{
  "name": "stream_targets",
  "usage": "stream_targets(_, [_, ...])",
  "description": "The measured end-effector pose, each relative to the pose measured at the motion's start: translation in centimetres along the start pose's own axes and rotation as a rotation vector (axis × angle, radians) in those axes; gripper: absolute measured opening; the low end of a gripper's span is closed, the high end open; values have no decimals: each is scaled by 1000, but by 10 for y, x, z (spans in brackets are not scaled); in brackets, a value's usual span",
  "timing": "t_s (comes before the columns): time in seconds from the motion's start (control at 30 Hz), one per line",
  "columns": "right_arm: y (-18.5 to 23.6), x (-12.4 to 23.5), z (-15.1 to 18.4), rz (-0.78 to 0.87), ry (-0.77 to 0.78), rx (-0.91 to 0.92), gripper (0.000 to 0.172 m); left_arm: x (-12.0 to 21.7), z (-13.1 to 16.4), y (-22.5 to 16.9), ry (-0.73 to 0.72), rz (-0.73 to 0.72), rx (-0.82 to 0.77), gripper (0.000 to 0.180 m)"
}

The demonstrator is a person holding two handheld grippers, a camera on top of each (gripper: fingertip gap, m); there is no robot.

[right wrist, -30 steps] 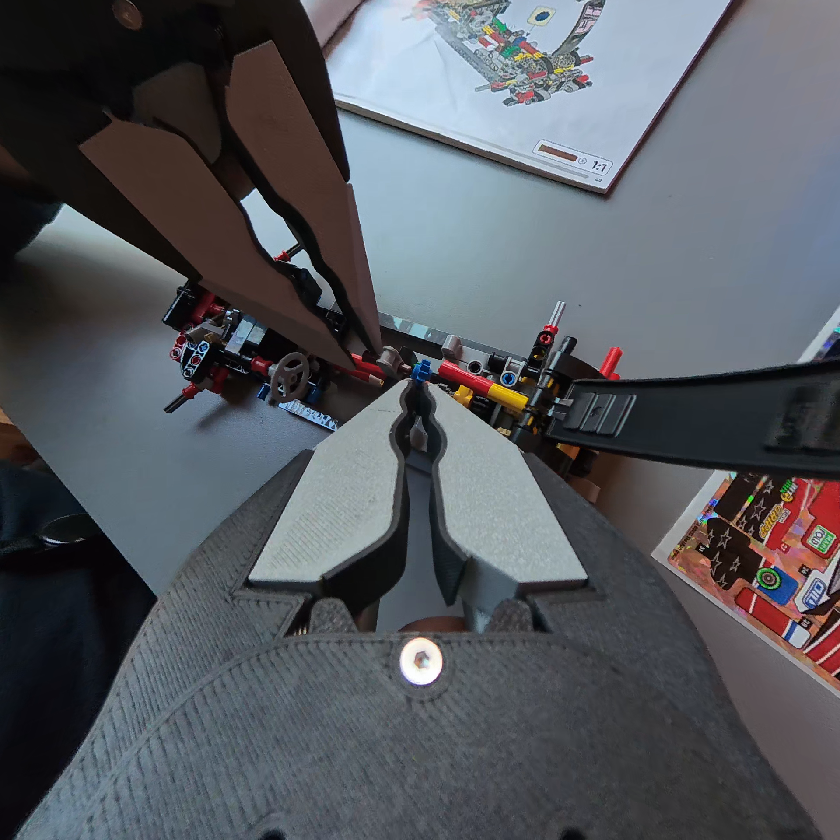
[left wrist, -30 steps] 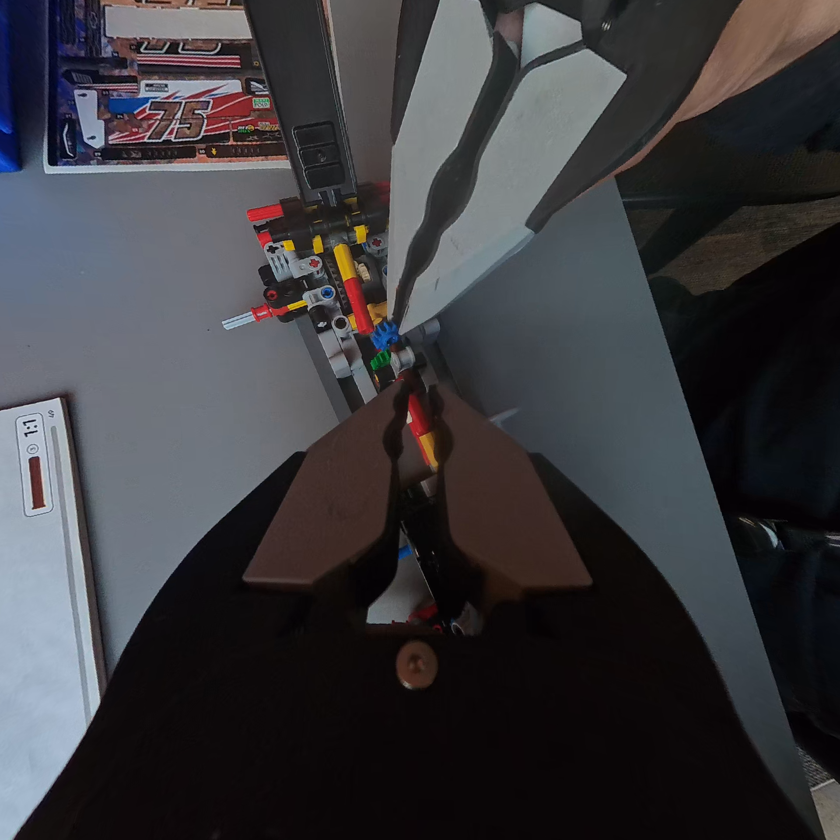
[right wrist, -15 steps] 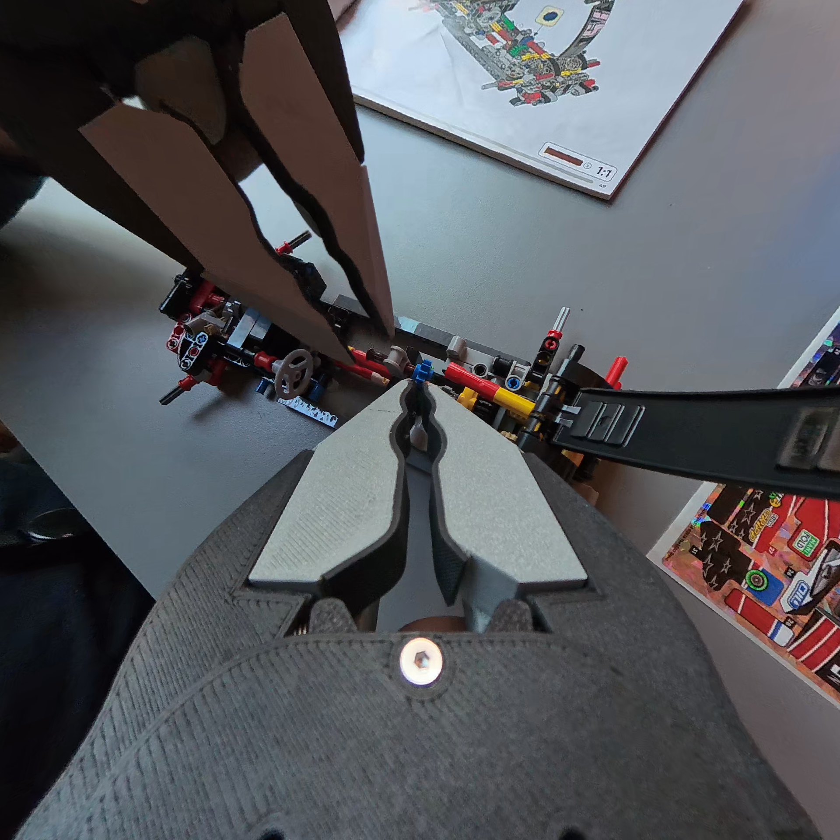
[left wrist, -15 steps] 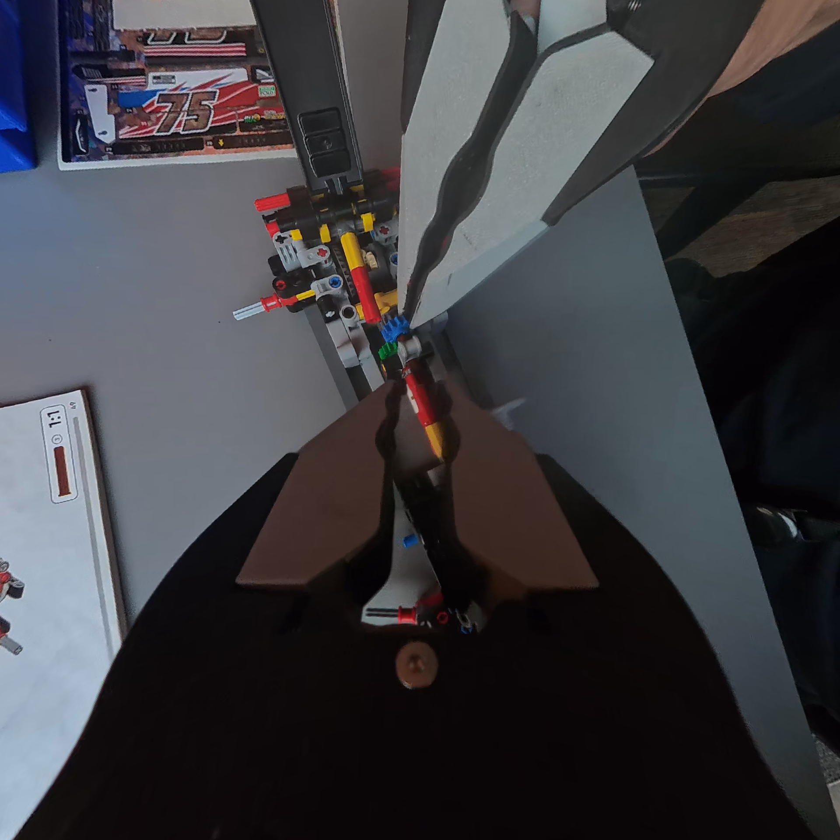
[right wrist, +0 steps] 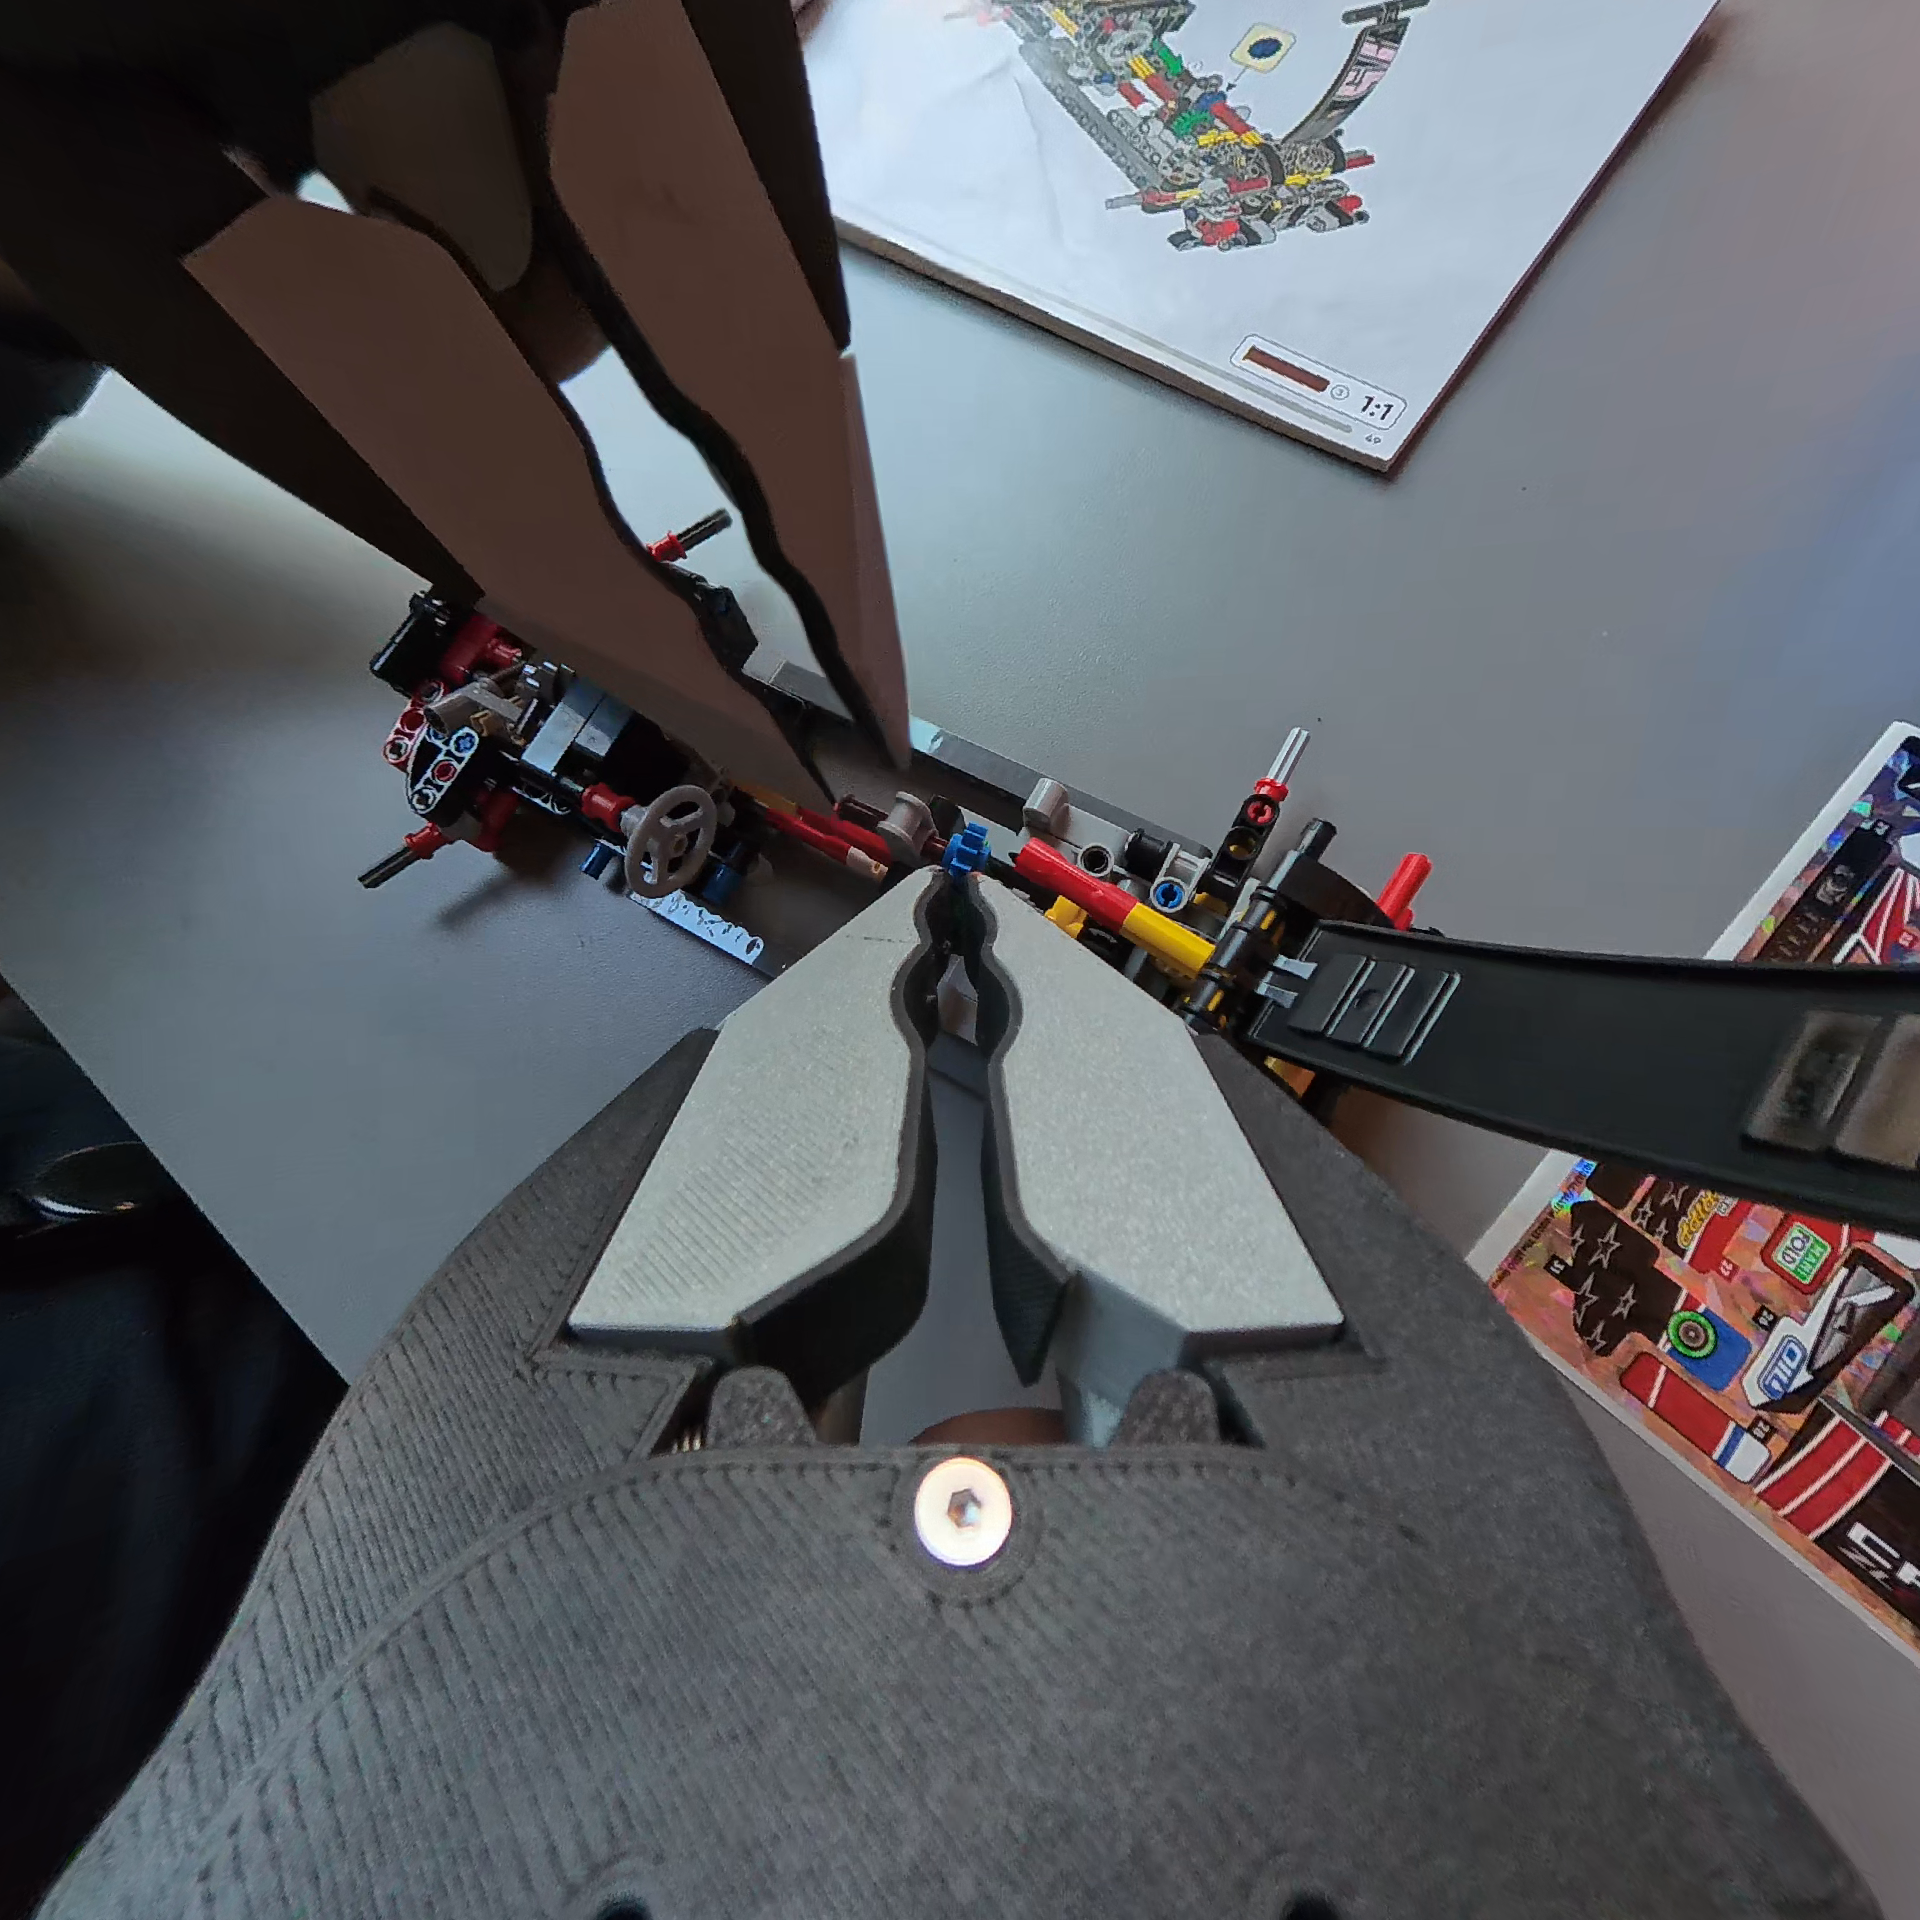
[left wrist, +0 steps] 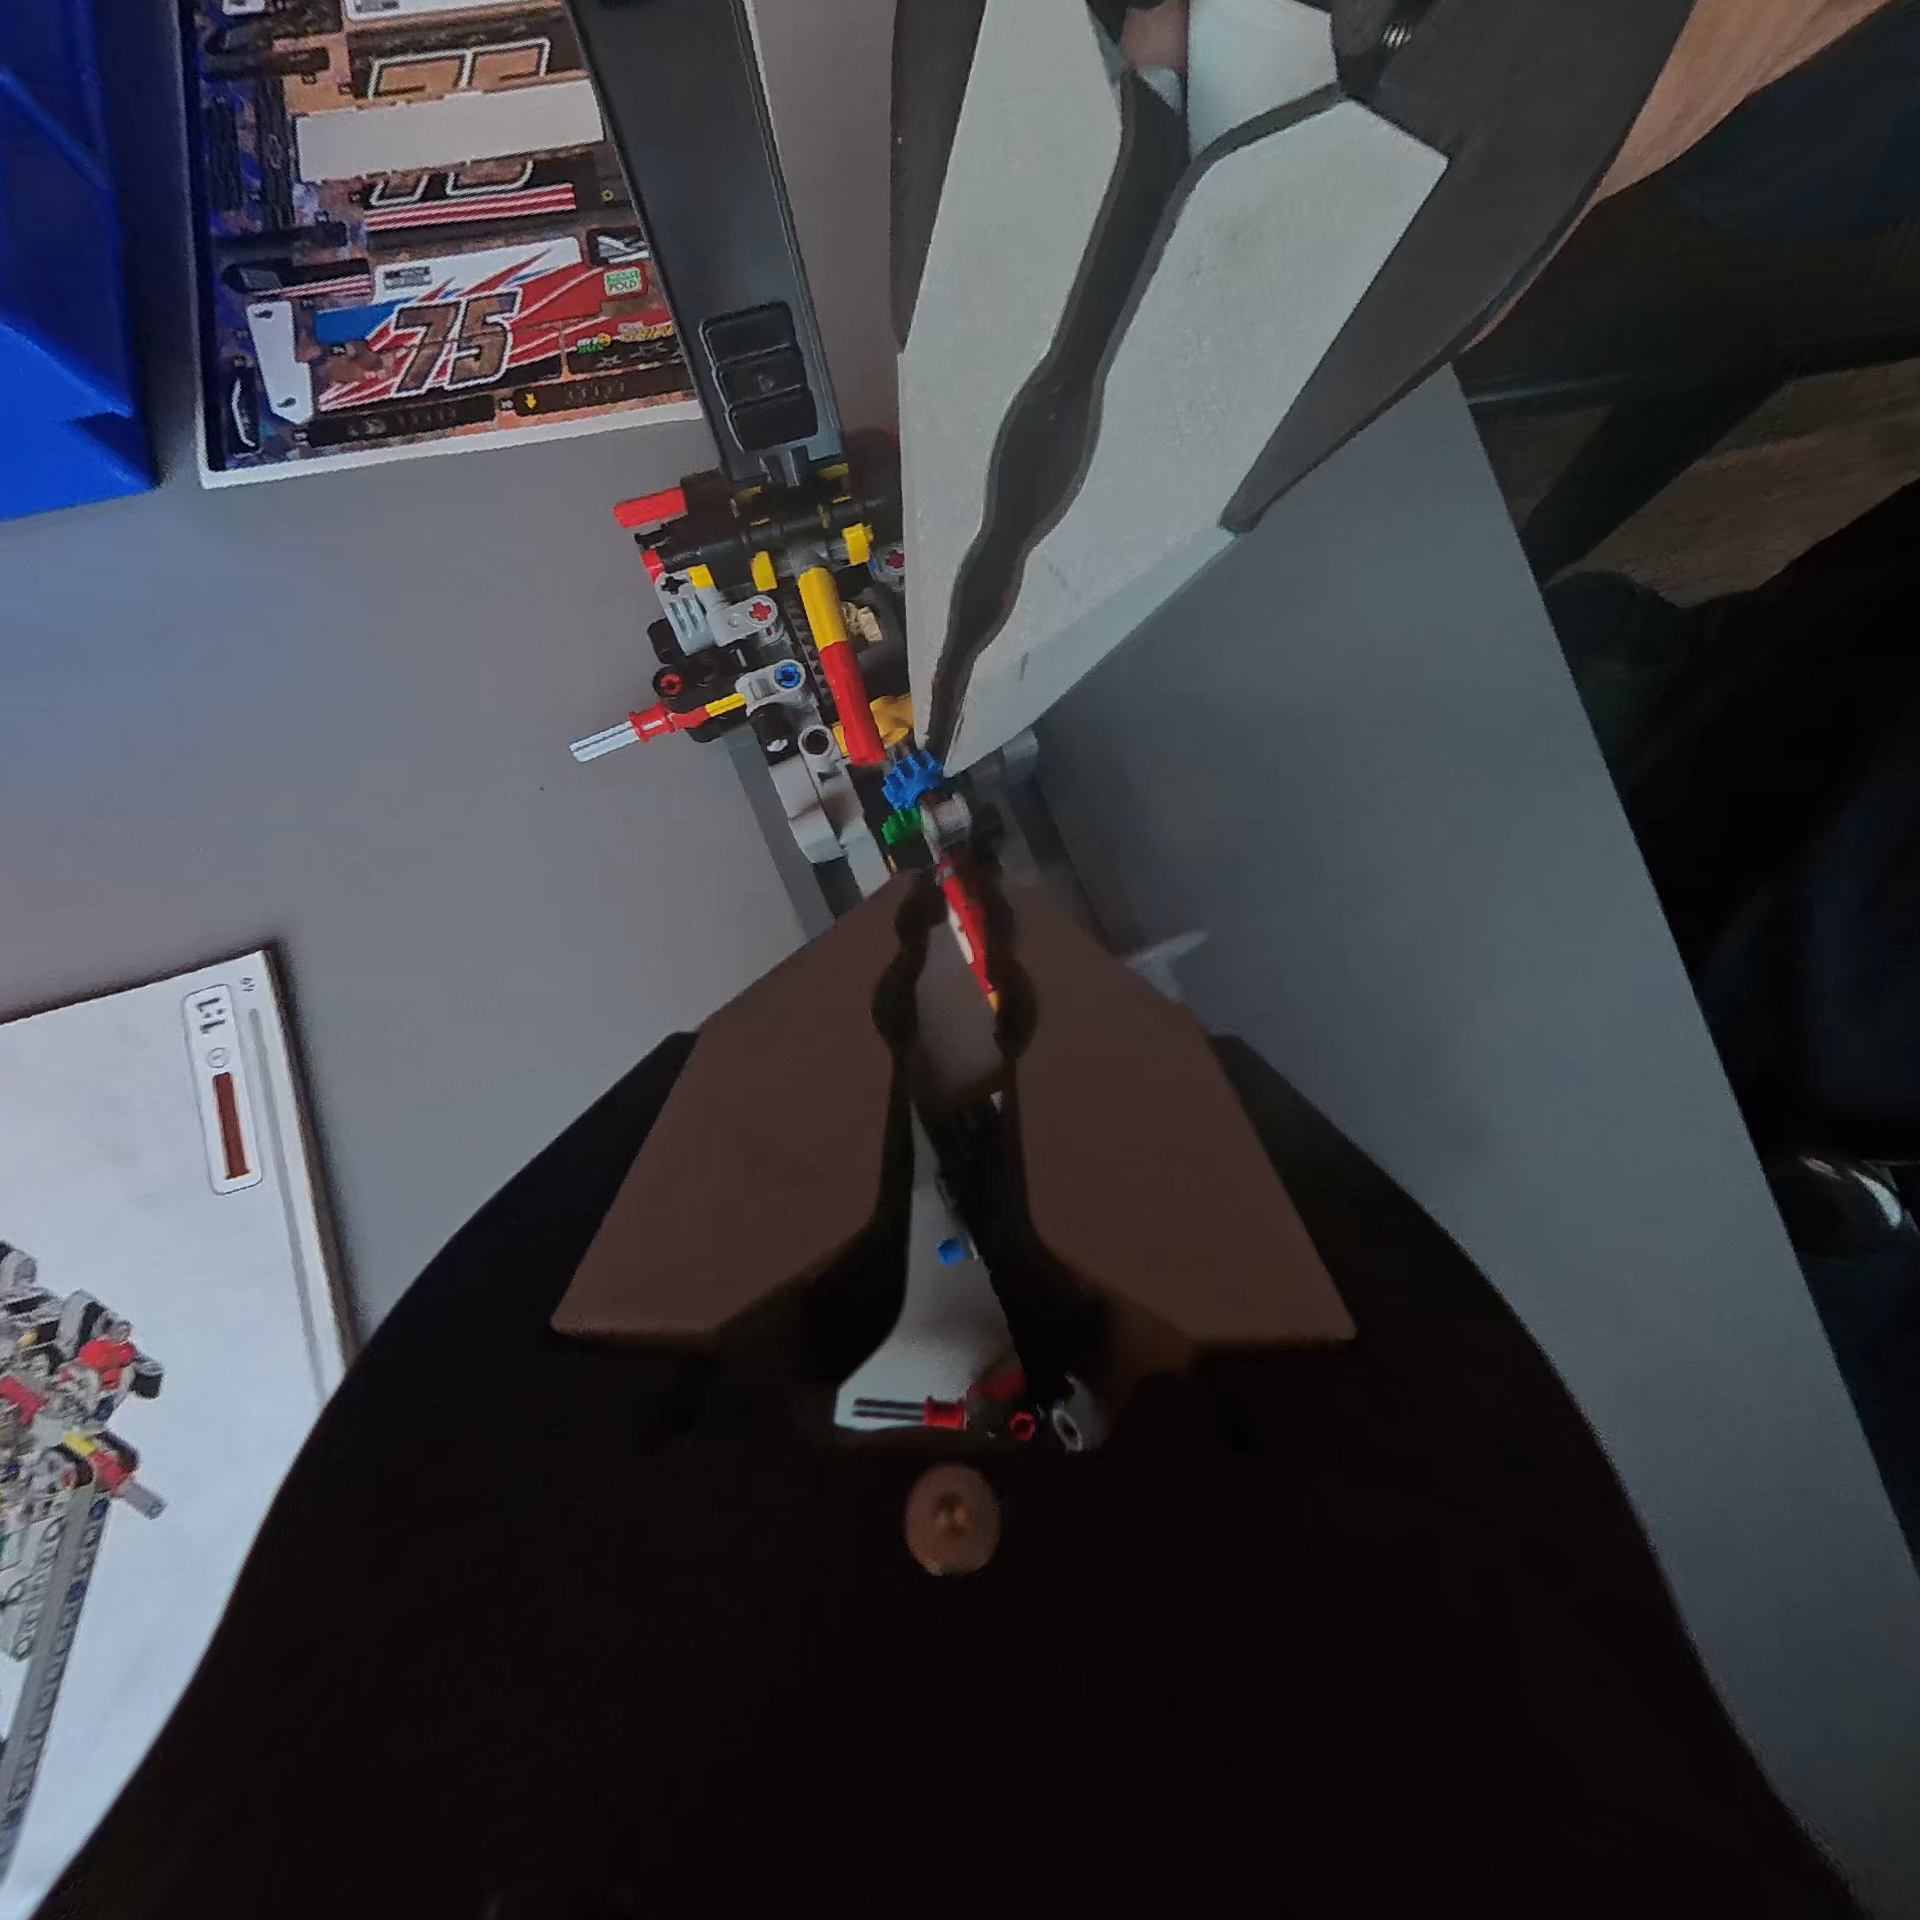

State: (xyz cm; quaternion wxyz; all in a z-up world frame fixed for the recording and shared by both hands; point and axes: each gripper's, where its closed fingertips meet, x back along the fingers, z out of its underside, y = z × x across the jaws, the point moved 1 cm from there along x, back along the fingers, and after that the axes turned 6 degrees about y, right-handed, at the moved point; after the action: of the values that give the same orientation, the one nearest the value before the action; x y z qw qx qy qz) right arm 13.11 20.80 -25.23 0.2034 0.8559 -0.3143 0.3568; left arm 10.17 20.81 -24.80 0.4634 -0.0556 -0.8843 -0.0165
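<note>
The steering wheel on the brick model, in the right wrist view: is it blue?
No, the steering wheel on the brick model is grey; the small gear nearby is blue.

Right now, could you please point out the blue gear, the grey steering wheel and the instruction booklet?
blue gear (right wrist: 968, 847): right wrist view, its toothed rim.
grey steering wheel (right wrist: 670, 836): right wrist view, its hub.
instruction booklet (right wrist: 1049, 187): right wrist view, bare white page.

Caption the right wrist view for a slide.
Grey right gripper closed at a blue gear on a brick-built chassis; brown left gripper poised alongside, instruction booklet behind.
</note>
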Motion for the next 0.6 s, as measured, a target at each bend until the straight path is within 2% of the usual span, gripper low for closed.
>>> stream_targets(0.13, [0, -1, 0, -5, -6, -8, 0, 3, 8, 7, 60, -59, -134, 26])
stream_targets(0.2, [0, -1, 0, -7, -7, -8, 0, 3, 12, 16, 87, -110, -209, 26])
stream_targets(0.37, [1, 0, 0, -11, 3, -3, 0, 1, 6, 8, 25, 46, -237, 26])
stream_targets(0.47, [1, 1, 1, -14, 3, -8, 0, 1, 4, 8, -3, 86, -268, 26])
stream_targets(0.6, [0, 1, 2, -16, 4, -11, 0, -7, 6, 8, 30, 97, -306, 22])
